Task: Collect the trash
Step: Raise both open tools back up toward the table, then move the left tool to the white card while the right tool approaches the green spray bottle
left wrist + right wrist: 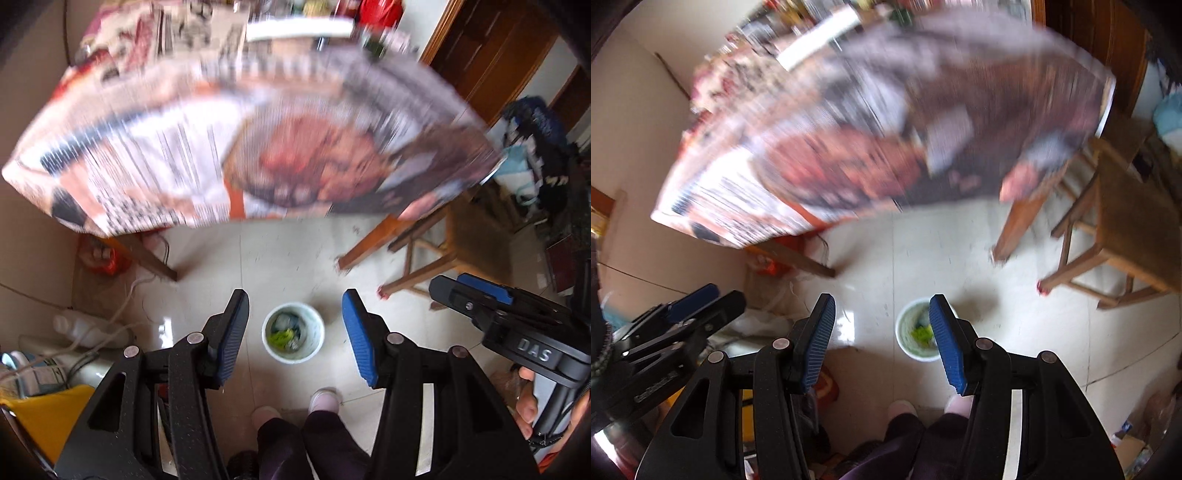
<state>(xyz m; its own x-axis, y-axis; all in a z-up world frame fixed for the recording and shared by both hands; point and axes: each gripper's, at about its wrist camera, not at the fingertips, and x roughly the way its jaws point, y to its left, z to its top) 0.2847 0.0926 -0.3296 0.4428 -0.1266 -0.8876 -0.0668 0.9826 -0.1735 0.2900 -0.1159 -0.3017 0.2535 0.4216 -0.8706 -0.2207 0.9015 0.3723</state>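
A small white trash bin [293,334] stands on the tiled floor far below, with green and pale scraps inside. My left gripper [295,295] hangs high above it, open, nothing between its blue pads. The right gripper [882,299] is open and empty too; its right finger covers part of the bin [914,332]. Each gripper shows in the other's view: the right one [469,295] at the right edge, the left one [698,302] at the lower left. The table [221,147] covered in printed paper is blurred, and I cannot make out any trash on it.
A wooden stool [1126,221] stands right of the table. The person's feet in pink slippers [325,398] are just behind the bin. Cables and a white power strip [92,328] lie at the left, with an orange bag [107,258] under the table.
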